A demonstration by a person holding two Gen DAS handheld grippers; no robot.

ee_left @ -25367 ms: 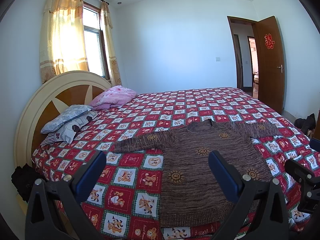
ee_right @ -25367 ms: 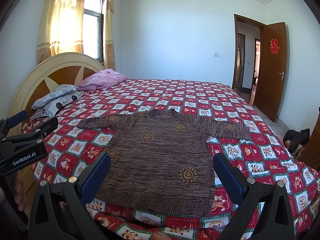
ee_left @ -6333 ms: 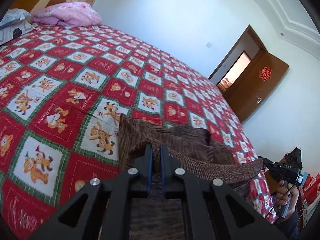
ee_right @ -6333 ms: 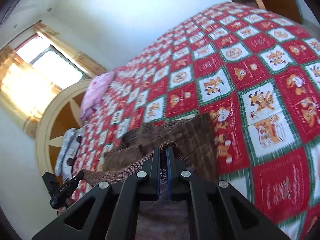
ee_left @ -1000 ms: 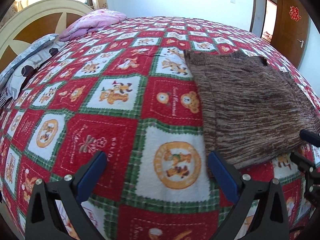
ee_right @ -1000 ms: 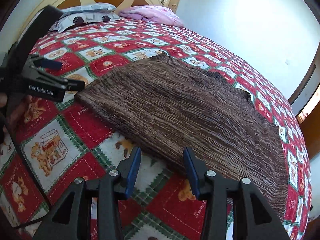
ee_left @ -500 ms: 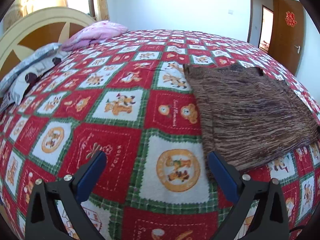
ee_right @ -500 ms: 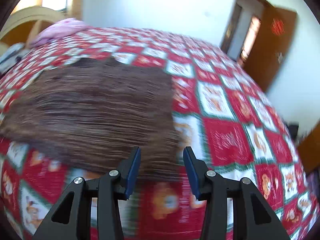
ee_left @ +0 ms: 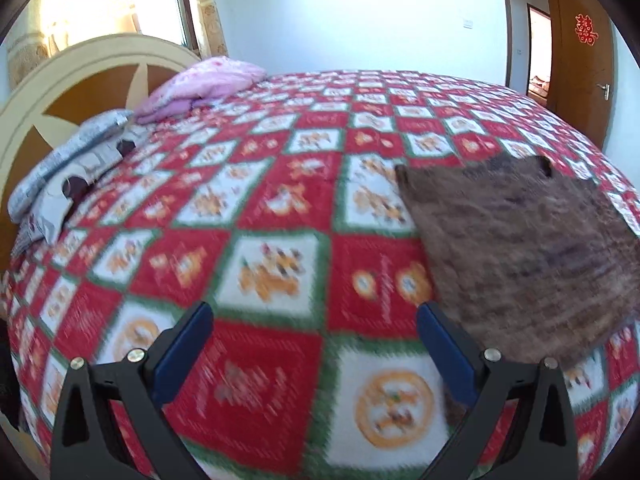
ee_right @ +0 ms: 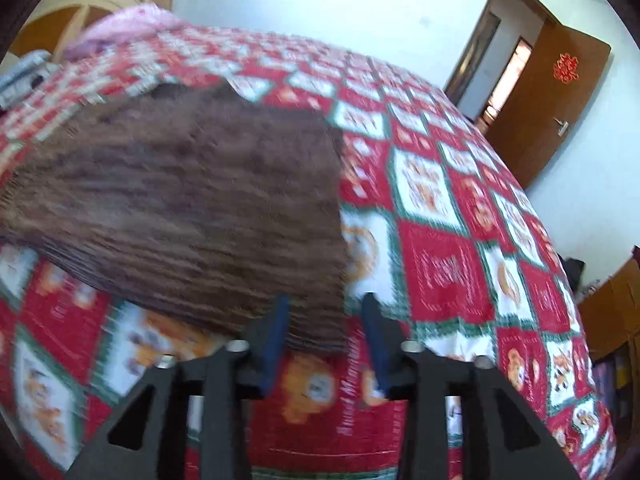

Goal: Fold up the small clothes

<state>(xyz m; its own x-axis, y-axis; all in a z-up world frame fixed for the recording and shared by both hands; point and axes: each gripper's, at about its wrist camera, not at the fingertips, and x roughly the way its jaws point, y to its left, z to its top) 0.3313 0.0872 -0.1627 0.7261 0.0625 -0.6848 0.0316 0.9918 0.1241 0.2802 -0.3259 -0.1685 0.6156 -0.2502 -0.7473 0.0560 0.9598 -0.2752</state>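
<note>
Red patchwork bedspread (ee_left: 280,200) carries a folded brown sweater (ee_right: 192,200) near its front edge. Left gripper (ee_left: 314,344) is spread wide over bare quilt. Right gripper (ee_right: 324,336), its jaws just widening, is half-spread around the sweater's near corner without pinching it.

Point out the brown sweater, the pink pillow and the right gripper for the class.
brown sweater (ee_right: 192,184): right wrist view, middle of the folded knit.
pink pillow (ee_left: 208,82): left wrist view, its top.
right gripper (ee_right: 324,336): right wrist view, gap between its open fingertips.
</note>
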